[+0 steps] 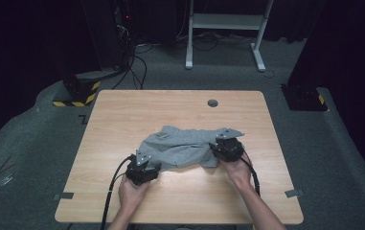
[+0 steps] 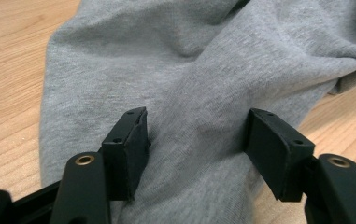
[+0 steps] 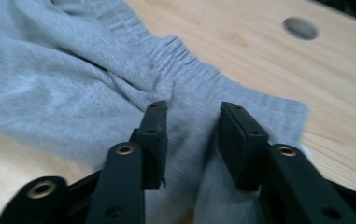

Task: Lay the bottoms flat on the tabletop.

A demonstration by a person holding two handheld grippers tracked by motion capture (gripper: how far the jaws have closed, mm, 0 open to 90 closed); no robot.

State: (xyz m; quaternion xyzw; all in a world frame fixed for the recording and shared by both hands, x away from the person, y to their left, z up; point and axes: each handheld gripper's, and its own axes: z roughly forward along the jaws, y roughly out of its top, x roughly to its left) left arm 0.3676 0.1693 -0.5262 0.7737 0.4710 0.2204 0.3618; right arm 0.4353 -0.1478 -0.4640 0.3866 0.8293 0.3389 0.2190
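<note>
**Inspector:** Grey garment (image 1: 182, 147) lying crumpled on the wooden table (image 1: 122, 115), slightly nearer the front edge than the centre; soft jersey fabric, bunched into folds; gathered waistband visible in the right gripper view (image 3: 180, 56), on the side towards the round cable hole (image 1: 212, 103).

**Clerk:** Left gripper?

**Inspector:** Left gripper (image 1: 142, 168) held in the left hand (image 1: 131, 190) at the garment's near-left end; seen in the left gripper view (image 2: 194, 140) with jaws standing well apart, a thick ridge of fabric running between them; left pad touching or nearly touching the cloth, right pad at the fold's edge; no firm squeeze apparent; noted as parted, not clamped.

**Clerk:** Right gripper?

**Inspector:** Right gripper (image 1: 225, 146) held in the right hand (image 1: 240, 171) at the garment's right end; in its own view (image 3: 192, 140), jaws partly apart with a fold of grey fabric passing through the gap; cloth loose between the pads, not pinched; picture blurred.

**Clerk:** Surroundings?

**Inspector:** Black cables (image 1: 110, 191) trailing from both grippers towards the near edge; strips of grey tape (image 1: 65, 195) at the table's front corners; white desk frame (image 1: 225, 28) on the carpet beyond the far edge.
</note>
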